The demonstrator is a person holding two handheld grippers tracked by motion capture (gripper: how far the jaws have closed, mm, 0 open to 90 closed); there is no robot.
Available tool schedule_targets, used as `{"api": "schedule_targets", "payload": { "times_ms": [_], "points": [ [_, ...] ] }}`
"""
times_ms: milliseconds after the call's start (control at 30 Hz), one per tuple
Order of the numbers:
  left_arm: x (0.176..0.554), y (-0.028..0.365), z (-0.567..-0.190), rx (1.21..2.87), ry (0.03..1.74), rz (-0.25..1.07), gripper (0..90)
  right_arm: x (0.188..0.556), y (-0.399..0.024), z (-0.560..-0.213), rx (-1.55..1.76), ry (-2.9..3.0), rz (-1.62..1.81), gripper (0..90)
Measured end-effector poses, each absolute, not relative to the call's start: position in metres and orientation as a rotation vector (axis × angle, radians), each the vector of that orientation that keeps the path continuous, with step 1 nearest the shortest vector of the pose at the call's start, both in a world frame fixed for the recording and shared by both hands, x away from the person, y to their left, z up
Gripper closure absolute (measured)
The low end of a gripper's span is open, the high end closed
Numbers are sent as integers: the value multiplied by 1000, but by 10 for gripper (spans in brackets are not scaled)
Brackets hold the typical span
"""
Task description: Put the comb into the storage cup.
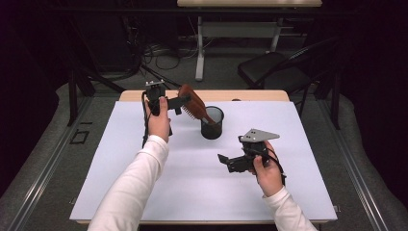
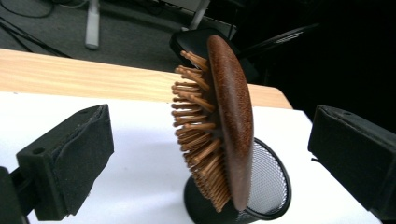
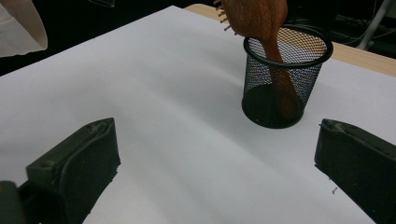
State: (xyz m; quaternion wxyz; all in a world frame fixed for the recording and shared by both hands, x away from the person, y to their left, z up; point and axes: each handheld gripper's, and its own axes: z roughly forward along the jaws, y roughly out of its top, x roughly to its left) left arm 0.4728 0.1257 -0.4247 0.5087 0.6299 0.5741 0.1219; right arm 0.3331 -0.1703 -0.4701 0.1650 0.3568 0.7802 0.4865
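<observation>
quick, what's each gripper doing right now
left gripper: open, holding nothing, hairbrush between its jaws
right gripper: open, holding nothing

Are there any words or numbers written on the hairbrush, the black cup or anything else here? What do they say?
None can be read.
Wooden hairbrush: plain wood, no writing.
Black mesh cup: no label.
White table: no markings.
Left gripper and right gripper: plain black pads, no text.
</observation>
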Motion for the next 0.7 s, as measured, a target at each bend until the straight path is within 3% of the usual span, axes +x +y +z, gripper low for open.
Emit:
{"api": "schedule_targets", "payload": {
  "times_ms": [700],
  "points": [
    [448,142,-405,1623,1350,543,5,336,-173,-470,1025,2217,1382,0]
  ]
}}
